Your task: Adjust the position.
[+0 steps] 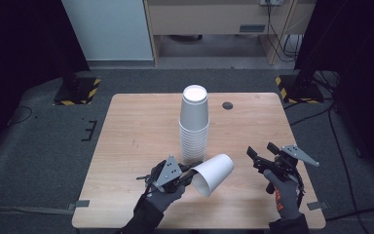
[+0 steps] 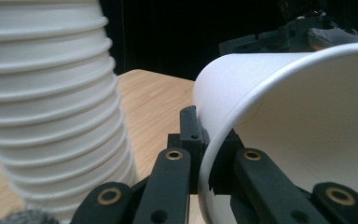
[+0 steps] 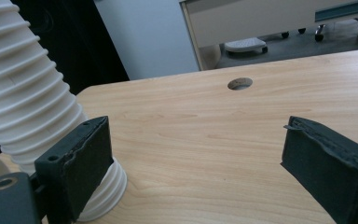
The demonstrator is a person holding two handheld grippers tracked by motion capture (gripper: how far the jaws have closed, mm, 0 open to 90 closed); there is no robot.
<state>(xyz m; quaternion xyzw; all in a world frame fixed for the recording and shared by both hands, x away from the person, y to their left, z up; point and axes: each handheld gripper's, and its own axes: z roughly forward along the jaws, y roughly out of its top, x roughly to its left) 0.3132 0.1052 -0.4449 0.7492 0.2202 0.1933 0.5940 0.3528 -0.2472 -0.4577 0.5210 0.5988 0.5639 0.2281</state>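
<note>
Wooden table (image 1: 141, 126) on grey carpet, dark curtains either side.

My left gripper (image 1: 187, 176) at 6 o'clock pinches a tilted white cup (image 1: 214, 173) by its rim, just beside the inverted cup stack (image 1: 194, 124); my right gripper (image 1: 260, 153) hovers at 4 o'clock, jaws spread, holding nothing. No lettering I can read.

The high view looks down over the table (image 1: 126, 122); both gripper views sit low, sharing the cup stack (image 1: 194, 126).
</note>
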